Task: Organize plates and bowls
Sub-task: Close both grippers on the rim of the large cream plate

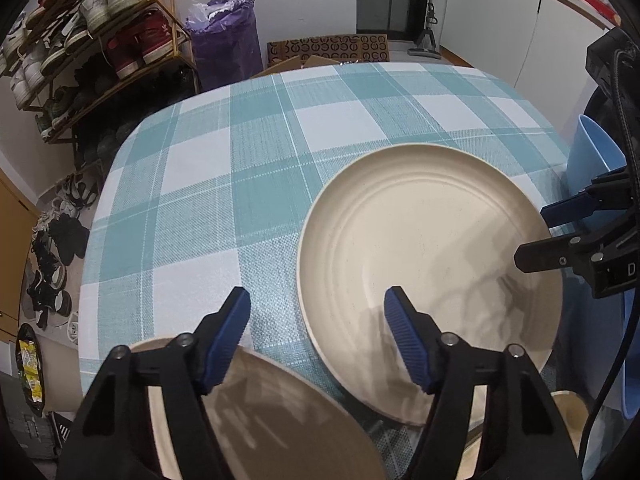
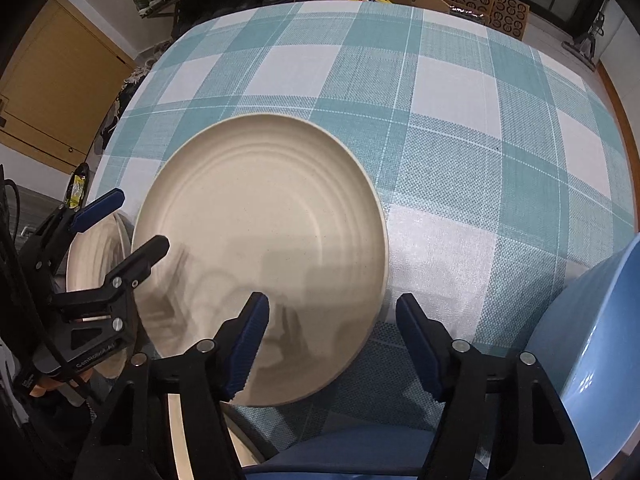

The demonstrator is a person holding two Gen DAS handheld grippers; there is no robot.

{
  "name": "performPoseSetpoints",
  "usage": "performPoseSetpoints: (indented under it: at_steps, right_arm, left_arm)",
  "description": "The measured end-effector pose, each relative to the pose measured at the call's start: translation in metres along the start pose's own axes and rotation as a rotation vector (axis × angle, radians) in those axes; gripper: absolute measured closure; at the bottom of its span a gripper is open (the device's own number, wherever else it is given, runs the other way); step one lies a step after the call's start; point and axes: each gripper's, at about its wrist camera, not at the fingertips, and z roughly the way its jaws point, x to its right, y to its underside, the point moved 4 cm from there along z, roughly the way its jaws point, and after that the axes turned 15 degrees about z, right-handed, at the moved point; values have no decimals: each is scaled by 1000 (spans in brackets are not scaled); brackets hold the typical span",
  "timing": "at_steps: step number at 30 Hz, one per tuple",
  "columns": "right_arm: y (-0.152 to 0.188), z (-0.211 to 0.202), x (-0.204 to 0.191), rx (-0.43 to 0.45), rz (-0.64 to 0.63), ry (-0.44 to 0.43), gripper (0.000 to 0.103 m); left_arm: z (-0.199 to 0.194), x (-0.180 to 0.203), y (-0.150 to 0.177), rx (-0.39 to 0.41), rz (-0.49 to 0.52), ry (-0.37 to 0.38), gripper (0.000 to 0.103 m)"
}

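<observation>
A large cream plate (image 2: pixel 264 256) lies flat on the checked tablecloth (image 2: pixel 460 92), filling the centre-left of the right wrist view and the right half of the left wrist view. The right gripper (image 2: pixel 332 344) hangs over the plate's near right rim with its jaws spread wide and nothing between them; one blue pad sits above the plate, the other above bare cloth. The left gripper (image 1: pixel 318 336) is just as wide and empty, straddling the gap between that plate and a second cream plate (image 1: pixel 264 420) at the lower left of its frame. A blue bowl (image 2: pixel 592 344) stands at the lower right of the right wrist view. To my eye the next step is taking the big plate by its edge, so the jaws should come in low with the rim squarely between the pads and close firmly, since the thin, smooth lip could slip or tip.
</observation>
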Motion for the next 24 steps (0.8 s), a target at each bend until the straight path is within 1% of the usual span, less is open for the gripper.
performPoseSetpoints:
  at_steps: [2,3,5,6,7,8,11,12,15,17,19,22,24]
  right_arm:
    - [0,3,0,-4,3,6,38]
    - [0,4,1,-3,4,11,41]
    - [0,5,2,-3,2,14,44]
    - [0,5,2,-3,3,15,44]
    - [0,5,2,-2,0,19,45]
    - [0,5,2,-2,-1,21,48]
    - [1,6,3,-4,-3,21,53]
    - [1,6,3,-4,-4,21,57]
    - [1,6,4,-2,-7,26,64]
    - [1,6,4,-2,-8,31,68]
    - [1,7,5,3,-8,39,71]
    - [1,5,7,15,-4,44,77]
    - [1,4,9,25,2,46,82]
  left_arm:
    - [2,1,1,-7,2,5,41]
    - [2,2,1,-9,6,6,43]
    - [2,3,2,-10,8,8,44]
    - [2,3,1,-10,8,8,46]
    - [1,3,1,-10,6,6,51]
    - [1,2,2,-12,4,9,52]
    - [1,4,2,-14,9,14,57]
    - [2,5,2,-15,14,11,59]
    - [2,7,3,-19,20,18,71]
    - [3,8,4,-22,26,10,74]
    - [2,7,4,-23,30,-1,79]
    - [1,4,5,-22,15,0,84]
    - [1,3,6,-21,13,2,85]
